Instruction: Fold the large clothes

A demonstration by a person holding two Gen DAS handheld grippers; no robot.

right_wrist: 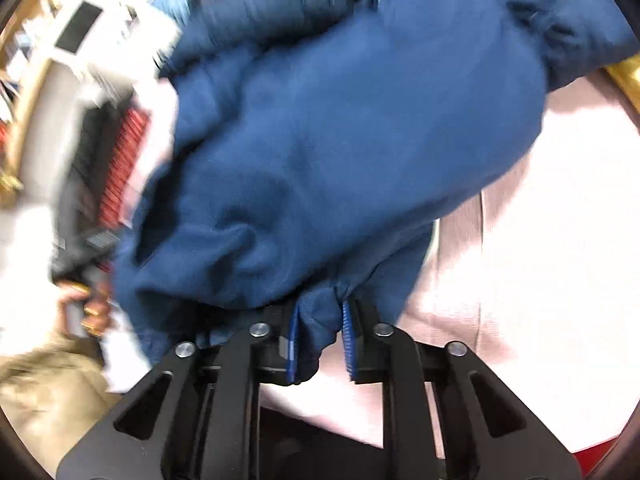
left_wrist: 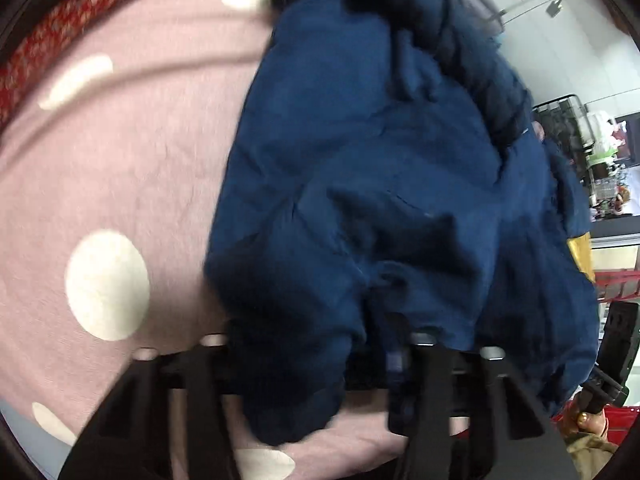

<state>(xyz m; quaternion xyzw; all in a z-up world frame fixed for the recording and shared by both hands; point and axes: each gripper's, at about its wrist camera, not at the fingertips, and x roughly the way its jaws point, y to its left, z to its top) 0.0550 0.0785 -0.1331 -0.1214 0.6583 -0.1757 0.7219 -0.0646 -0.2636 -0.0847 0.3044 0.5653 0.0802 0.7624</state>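
A large navy blue garment [left_wrist: 380, 168] hangs bunched over a pink bedsheet with white dots [left_wrist: 132, 168]. My left gripper [left_wrist: 320, 360] is shut on a fold of the garment's edge; cloth drapes over its fingers and hides the tips. In the right wrist view the same blue garment [right_wrist: 340, 140] fills the middle. My right gripper [right_wrist: 320, 340] is shut on a pinch of its hem between the blue ribbed pads [right_wrist: 349, 340]. Both views are motion-blurred. The other gripper and the hand holding it show at the lower right of the left wrist view [left_wrist: 616, 360].
A red patterned cloth [left_wrist: 60, 32] lies at the sheet's far left edge. Shelves and clutter [left_wrist: 592, 152] stand at the right beyond the bed. In the right wrist view the pink sheet [right_wrist: 540, 260] lies to the right, and furniture and red striped items [right_wrist: 120, 168] to the left.
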